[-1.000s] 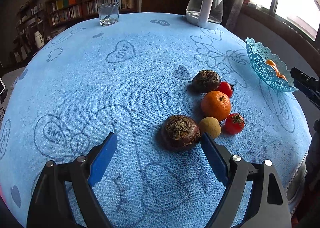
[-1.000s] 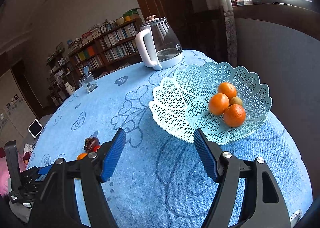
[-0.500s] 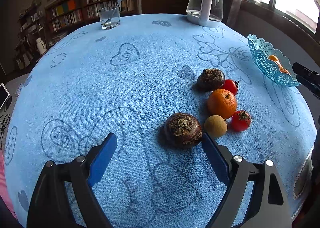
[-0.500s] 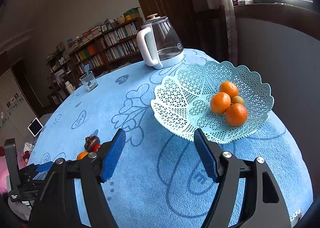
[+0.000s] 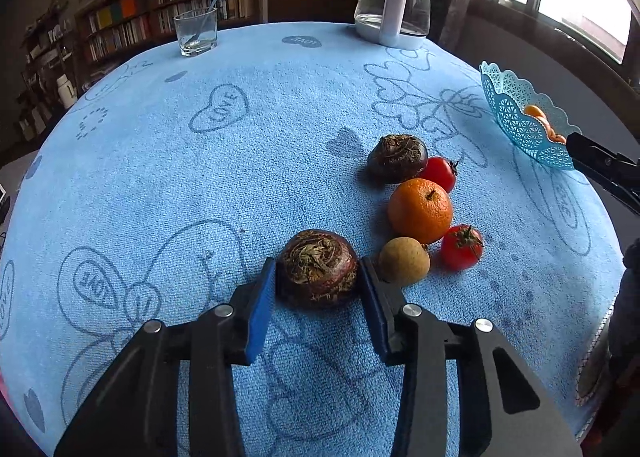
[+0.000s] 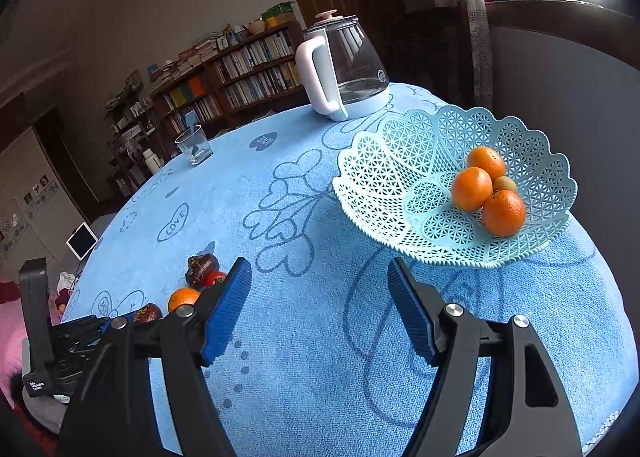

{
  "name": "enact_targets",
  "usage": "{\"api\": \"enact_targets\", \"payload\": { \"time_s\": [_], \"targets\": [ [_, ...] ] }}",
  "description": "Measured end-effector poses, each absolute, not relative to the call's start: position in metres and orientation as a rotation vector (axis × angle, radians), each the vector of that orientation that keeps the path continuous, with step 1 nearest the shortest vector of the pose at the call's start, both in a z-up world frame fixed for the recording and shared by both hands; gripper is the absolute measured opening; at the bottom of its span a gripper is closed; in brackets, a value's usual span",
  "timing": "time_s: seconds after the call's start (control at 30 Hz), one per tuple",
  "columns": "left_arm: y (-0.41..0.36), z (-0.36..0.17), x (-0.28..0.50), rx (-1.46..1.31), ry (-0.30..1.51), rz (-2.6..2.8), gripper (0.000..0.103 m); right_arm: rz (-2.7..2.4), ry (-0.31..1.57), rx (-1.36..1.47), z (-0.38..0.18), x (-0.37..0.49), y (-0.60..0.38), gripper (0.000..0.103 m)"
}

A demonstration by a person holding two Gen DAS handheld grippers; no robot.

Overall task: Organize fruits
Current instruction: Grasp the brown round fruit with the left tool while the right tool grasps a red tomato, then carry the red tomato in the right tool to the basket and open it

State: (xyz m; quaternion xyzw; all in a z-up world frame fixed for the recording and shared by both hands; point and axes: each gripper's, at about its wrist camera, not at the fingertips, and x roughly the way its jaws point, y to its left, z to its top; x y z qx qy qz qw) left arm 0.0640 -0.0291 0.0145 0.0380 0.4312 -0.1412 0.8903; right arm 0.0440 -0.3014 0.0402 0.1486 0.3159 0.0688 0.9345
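Note:
My left gripper [image 5: 318, 281] is shut on a dark brown mangosteen [image 5: 318, 267] that rests on the blue cloth. Right of it lie a small tan fruit [image 5: 404, 260], an orange [image 5: 420, 210], two red tomatoes [image 5: 462, 247] [image 5: 440, 173] and a second mangosteen [image 5: 397, 158]. The light blue lattice basket [image 6: 384, 177] holds three oranges [image 6: 472, 189] and a small tan fruit [image 6: 505, 183]. My right gripper [image 6: 318, 297] is open and empty, hovering in front of the basket. The fruit group shows small in the right wrist view [image 6: 200, 269].
A glass kettle with a white handle [image 5: 394, 3] stands at the far edge. A drinking glass with a spoon [image 5: 196, 31] stands at the far left. The basket [image 5: 520, 125] sits near the table's right edge. Bookshelves [image 5: 160, 5] stand behind the round table.
My left gripper has moved forward and closed its pads onto the near mangosteen. The right gripper has stayed open, shifting slightly back from the basket.

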Motion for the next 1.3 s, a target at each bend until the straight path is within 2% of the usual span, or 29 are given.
{"api": "enact_targets", "payload": {
  "time_s": [0.23,0.6,0.77,0.93,1.17,1.3],
  "targets": [
    [-0.010,0.024,0.061,0.007,0.862,-0.253,0.041,0.228,0.695,0.293,0.034,0.045,-0.275,0.072],
    [0.011,0.055,0.052,-0.016,0.779,-0.203,0.041,0.402,0.748,0.128,0.029,0.041,-0.203,0.071],
    [0.015,0.059,0.050,-0.024,0.770,-0.198,0.041,0.425,0.805,0.071,0.017,0.048,-0.180,0.049],
    [0.018,0.063,0.049,-0.034,0.764,-0.194,0.041,0.413,0.841,0.069,0.011,0.056,-0.178,0.044],
    [0.016,0.063,0.048,-0.034,0.766,-0.202,0.041,0.413,0.888,0.062,0.004,0.063,-0.175,0.028],
    [0.016,0.061,0.049,-0.037,0.770,-0.204,0.041,0.415,0.884,0.067,0.005,0.061,-0.177,0.026]
  ]
}}
